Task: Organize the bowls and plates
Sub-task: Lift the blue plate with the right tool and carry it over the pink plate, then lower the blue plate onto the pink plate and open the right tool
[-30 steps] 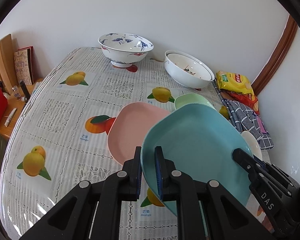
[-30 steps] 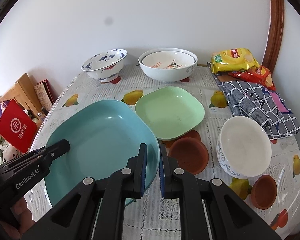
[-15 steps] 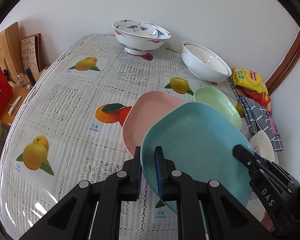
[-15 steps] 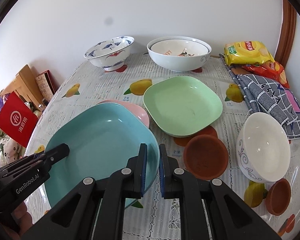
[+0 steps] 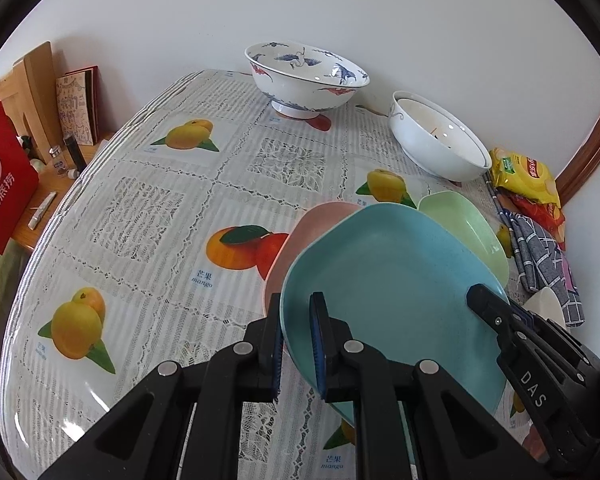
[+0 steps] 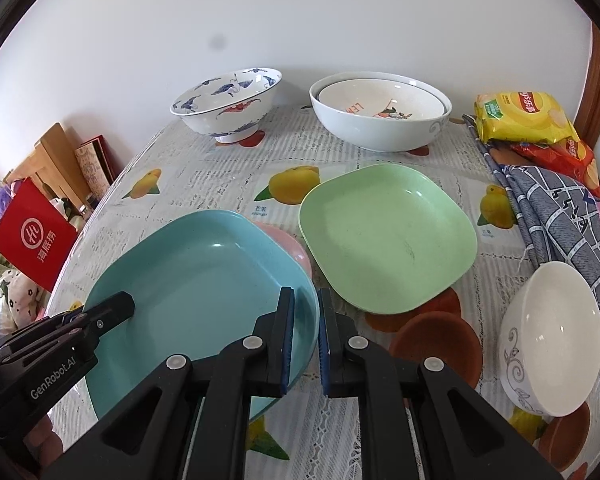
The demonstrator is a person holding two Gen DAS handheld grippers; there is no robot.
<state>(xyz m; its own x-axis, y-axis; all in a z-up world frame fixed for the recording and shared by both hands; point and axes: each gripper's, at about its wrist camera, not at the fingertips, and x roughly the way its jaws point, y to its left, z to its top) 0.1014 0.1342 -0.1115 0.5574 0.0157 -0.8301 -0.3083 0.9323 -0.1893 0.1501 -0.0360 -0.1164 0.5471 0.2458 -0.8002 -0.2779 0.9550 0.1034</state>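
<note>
The blue plate (image 6: 204, 280) hangs over the pink plate (image 6: 288, 246), pinched at opposite rims by both tools, likely so it stays level for stacking. The left gripper (image 5: 297, 340) and right gripper (image 6: 305, 336) are each nearly closed on its edge. Just ahead-right of the right gripper lies the green plate (image 6: 388, 236), close enough to catch; the white bowl (image 6: 552, 336) and brown saucer (image 6: 436, 344) sit further right
</note>
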